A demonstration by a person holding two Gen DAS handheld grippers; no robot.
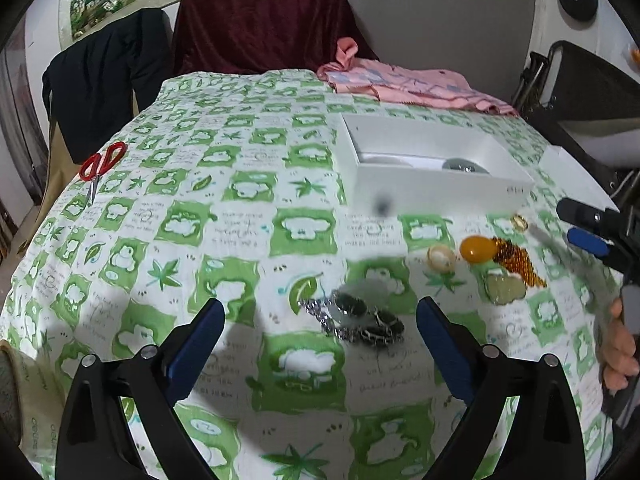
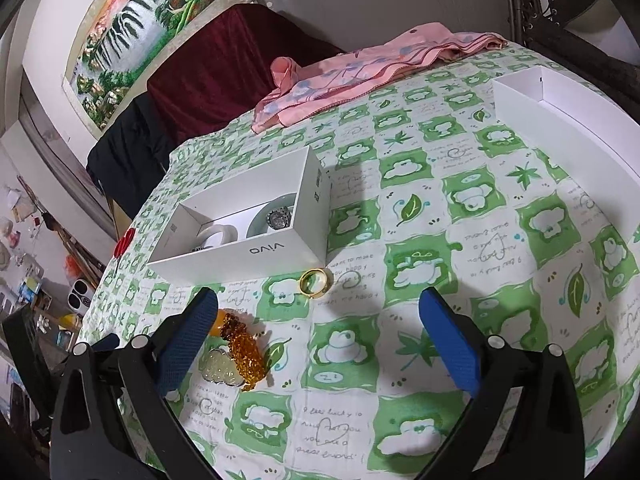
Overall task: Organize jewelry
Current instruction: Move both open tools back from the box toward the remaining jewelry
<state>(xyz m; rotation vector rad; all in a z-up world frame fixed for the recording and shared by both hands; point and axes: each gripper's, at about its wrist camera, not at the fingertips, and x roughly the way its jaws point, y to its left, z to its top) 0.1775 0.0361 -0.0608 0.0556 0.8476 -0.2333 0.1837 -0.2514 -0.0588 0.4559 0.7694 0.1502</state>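
Both grippers are hanging open over the jewelry on the table.

The left gripper (image 1: 320, 336) is standing with its jaws wide apart, gripping nothing; a dark chain (image 1: 360, 318) is lying on the cloth (image 1: 240, 200) between them, apart from both pads. The right gripper (image 2: 318, 332) is also gaping empty, with a gold ring (image 2: 315, 283) lying ahead of it beside the white box (image 2: 256, 254), and amber beads (image 2: 246, 350) just beside its left pad.
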